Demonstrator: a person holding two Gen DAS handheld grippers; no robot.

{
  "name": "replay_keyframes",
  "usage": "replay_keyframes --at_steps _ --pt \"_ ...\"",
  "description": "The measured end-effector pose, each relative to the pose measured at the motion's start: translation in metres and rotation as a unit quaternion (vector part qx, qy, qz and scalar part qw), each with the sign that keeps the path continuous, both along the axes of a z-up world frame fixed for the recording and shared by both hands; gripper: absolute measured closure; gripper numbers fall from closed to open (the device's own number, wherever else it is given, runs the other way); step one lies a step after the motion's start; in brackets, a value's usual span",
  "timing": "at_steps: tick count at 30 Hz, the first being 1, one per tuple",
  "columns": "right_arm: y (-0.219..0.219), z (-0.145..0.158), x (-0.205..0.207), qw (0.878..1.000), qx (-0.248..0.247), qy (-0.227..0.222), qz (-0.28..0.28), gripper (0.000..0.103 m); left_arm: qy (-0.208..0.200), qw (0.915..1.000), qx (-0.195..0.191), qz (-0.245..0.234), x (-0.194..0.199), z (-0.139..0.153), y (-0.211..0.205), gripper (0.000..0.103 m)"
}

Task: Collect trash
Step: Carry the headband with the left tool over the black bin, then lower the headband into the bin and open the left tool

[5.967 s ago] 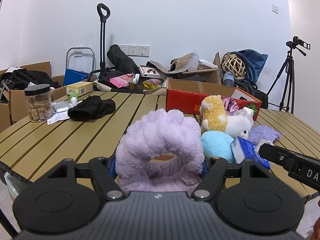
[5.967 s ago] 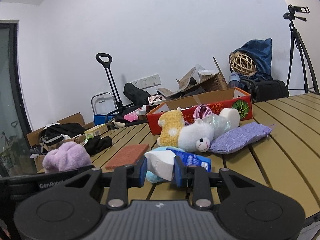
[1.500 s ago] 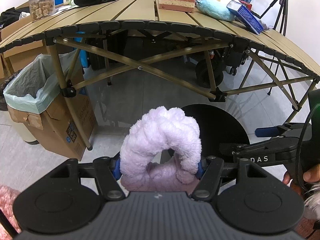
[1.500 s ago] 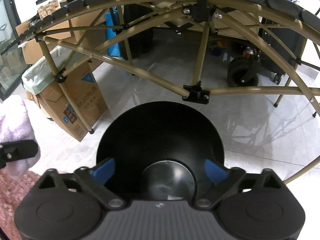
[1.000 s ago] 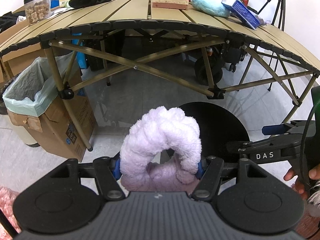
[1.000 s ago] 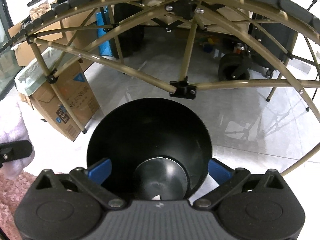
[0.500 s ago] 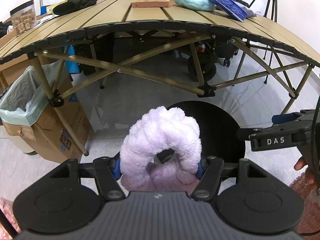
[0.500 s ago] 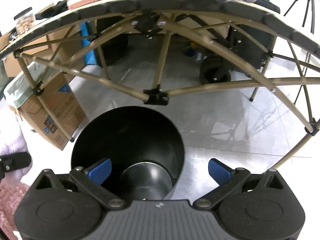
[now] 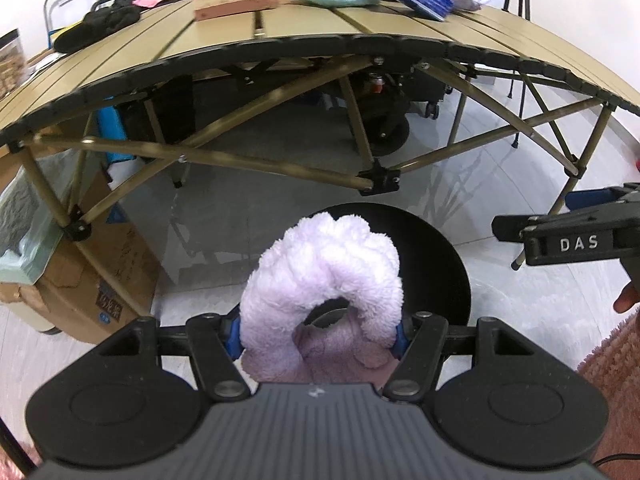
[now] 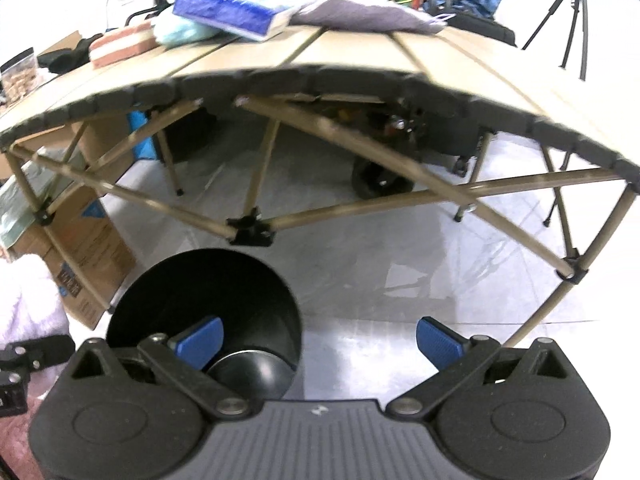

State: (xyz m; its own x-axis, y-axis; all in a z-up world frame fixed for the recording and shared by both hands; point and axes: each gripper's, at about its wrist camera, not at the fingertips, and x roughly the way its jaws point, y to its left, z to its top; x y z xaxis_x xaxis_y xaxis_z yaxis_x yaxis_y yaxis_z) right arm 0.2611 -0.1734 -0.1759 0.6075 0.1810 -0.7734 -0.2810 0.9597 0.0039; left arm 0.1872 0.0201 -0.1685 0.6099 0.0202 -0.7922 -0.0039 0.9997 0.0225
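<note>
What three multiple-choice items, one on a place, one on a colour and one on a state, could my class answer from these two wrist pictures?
1. Where is the black bin?
A on the table
B on the floor by the table
C inside a carton

2. What colour is the fluffy item in the left gripper?
A pale purple
B green
C yellow

3. How is the right gripper?
A shut on paper
B shut, empty
C open, empty

Key: 1 B, it stands on the tiles below the table edge; 2 A, its pile is lilac; 3 C, nothing lies between its blue pads.
</note>
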Motion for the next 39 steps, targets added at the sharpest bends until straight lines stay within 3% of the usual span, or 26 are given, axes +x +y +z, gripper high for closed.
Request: replay_keyframes --at_steps 25,39 --pt "-0.034 -0.003 0.023 0.996 -0.016 0.003 -0.087 0.000 0.027 0.9993 -0.007 -0.023 0.062 -0.031 -0.041 0.038" --pt "-0.020 -0.011 0.031 0.996 -0.034 0.010 -0.077 0.000 0.075 0.9971 -0.015 0.003 0.077 -0.061 -0.032 0.040"
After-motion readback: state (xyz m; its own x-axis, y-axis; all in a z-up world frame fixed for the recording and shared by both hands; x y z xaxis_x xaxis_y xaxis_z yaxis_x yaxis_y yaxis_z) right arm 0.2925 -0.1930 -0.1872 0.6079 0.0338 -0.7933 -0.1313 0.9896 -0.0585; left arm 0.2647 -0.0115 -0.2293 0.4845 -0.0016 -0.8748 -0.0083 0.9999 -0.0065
